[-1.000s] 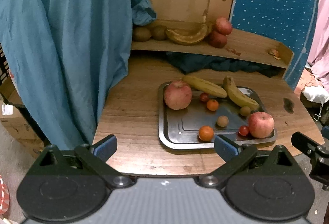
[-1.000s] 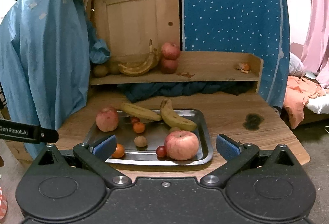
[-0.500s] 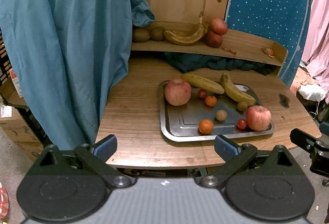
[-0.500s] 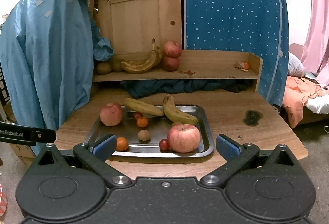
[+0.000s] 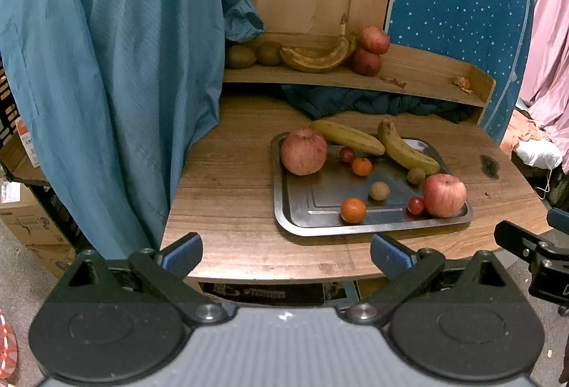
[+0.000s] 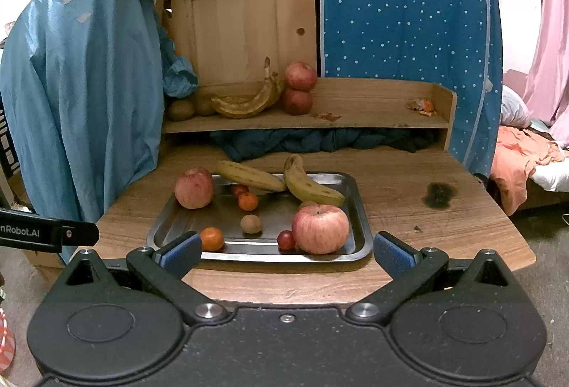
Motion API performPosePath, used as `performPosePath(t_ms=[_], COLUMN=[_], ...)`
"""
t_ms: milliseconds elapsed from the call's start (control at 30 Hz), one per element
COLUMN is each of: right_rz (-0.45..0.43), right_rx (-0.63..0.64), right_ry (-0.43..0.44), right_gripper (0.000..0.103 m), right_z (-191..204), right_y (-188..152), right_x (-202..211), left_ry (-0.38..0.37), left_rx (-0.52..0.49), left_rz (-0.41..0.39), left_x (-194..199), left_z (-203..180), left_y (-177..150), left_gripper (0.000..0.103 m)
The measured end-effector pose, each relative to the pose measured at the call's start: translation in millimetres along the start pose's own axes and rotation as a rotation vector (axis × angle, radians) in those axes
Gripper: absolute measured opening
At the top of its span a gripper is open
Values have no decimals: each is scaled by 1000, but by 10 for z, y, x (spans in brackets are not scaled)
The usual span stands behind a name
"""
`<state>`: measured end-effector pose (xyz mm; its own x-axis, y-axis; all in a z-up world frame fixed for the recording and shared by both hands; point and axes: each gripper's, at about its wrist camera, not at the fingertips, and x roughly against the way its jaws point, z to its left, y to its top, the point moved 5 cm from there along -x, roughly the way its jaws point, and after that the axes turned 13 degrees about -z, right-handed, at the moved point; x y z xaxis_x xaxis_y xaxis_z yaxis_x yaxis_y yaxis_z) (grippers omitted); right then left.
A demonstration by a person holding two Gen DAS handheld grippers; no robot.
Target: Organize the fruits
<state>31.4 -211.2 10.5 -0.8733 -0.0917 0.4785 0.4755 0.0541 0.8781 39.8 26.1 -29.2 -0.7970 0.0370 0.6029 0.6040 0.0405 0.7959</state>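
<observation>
- I take this for a lived-in room of a home, bedroom-like, not a lab or shop.
- On my right a bed (image 6: 533, 163) carries rumpled orange and white bedding, with a pink curtain (image 6: 547, 42) hanging behind it.
- A wooden bench (image 6: 409, 205) with a raised shelf (image 6: 362, 118) holds loose fruit and a metal tray (image 6: 357, 205), kitchen-style.
- A blue garment (image 5: 106, 84) hangs on my left, and dark cloth (image 6: 320, 139) is stuffed under the shelf.
- A blue dotted fabric panel (image 6: 402, 6) and cardboard boxes (image 5: 25, 219) on the floor suggest household clutter.

Both tongs, left tongs (image 5: 286, 253) and right tongs (image 6: 284, 253), hang level with blue-padded fingers spread wide, gripping nothing.
</observation>
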Motion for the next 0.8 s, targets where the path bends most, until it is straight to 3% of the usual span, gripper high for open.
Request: performPosePath(t_ms=[800], right_rz=[-3], right_rx=[-7], right_ry=[-20], right_gripper=[102], right_z=[-8], right_y=[-44], right_x=[30], left_ry=[-15], left_rx=[-11], left_rz=[-1], left_x=[-6], left_z=[5], left_y=[14], left_gripper=[103])
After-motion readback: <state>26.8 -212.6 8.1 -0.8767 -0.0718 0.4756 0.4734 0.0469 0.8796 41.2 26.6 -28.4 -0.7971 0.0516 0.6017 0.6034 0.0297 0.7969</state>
